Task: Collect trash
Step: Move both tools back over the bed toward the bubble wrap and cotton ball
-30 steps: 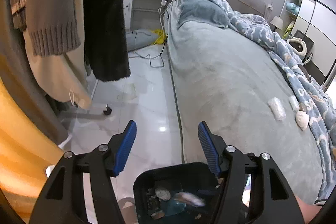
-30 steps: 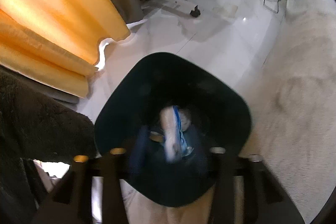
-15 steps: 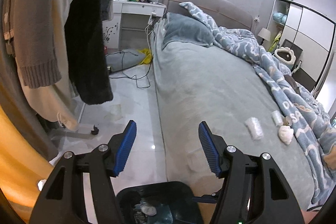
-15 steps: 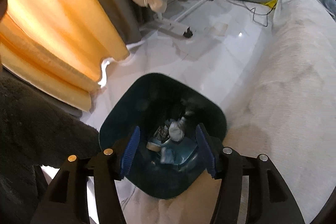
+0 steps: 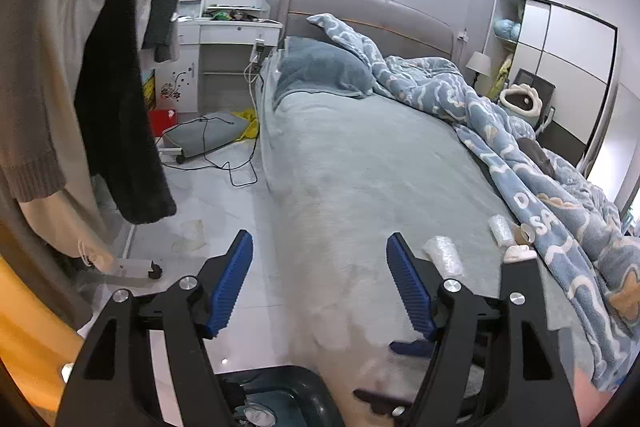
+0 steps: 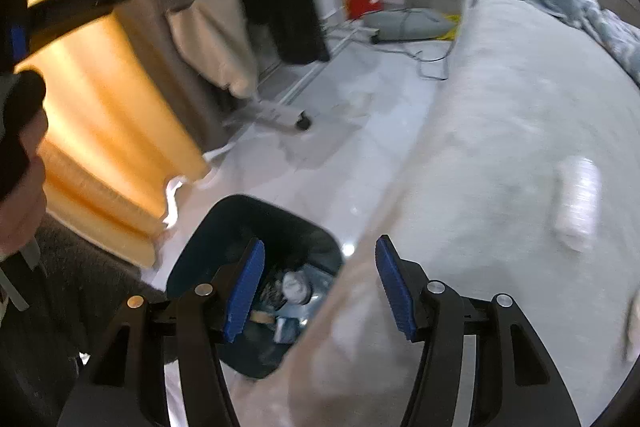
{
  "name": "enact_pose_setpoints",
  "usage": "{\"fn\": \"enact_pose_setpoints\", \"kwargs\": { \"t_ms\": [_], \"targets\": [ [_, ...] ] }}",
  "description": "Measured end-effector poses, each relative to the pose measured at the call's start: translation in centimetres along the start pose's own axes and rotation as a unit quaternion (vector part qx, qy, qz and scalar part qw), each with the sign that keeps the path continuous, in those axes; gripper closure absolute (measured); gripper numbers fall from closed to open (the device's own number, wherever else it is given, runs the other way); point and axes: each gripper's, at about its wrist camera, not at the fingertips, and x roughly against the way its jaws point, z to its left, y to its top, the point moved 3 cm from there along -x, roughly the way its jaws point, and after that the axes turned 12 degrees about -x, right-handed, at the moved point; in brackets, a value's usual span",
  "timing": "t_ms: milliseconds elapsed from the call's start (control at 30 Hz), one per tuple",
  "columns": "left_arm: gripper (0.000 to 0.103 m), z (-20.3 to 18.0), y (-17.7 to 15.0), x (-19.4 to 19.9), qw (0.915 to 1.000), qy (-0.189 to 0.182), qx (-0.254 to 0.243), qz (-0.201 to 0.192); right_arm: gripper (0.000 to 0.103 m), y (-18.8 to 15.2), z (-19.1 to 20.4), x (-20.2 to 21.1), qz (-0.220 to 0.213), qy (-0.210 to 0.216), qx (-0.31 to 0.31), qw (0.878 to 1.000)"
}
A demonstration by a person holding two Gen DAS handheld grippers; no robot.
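Note:
A dark bin (image 6: 224, 227) stands on the floor beside the bed, with several scraps of trash inside (image 6: 296, 287); its rim shows at the bottom of the left wrist view (image 5: 280, 379). My right gripper (image 6: 318, 287) is open and empty, above the bin's edge and the bed side. My left gripper (image 5: 320, 283) is open and empty, raised over the bed edge. On the bed lie a clear crumpled wrapper (image 5: 444, 257), blurred in the right wrist view (image 6: 578, 199), a second wrapper (image 5: 500, 229) and a white scrap (image 5: 518, 253).
A grey bed (image 5: 360, 167) with a blue quilt (image 5: 520, 147) fills the right. Clothes (image 5: 120, 107) hang at the left over a rack foot (image 5: 136, 267). Paper scraps (image 5: 192, 235) and cables (image 5: 224, 163) lie on the white floor. An orange curtain (image 6: 100, 127) hangs at the left.
The right gripper dropped a wrapper into the bin, opened, and swung up towards the bed. The left gripper rose and tilted up, so the bin slid out of its view.

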Motion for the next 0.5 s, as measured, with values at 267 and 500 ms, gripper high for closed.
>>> {"fn": "enact_pose_setpoints", "kwargs": {
  "t_ms": [267,500],
  "targets": [
    [0.03,-3.3,0.6,-2.5,0.9997,-0.016,-0.016,0.01,0.044,0.9,-4.9,2.9,-0.04,-0.021,-0.046,0.998],
    [0.028,-5.6,0.8,-3.8,0.9991,-0.03,-0.023,0.016,0.041,0.8,-8.1,5.1,-0.07,-0.038,-0.067,0.995]
  ]
}}
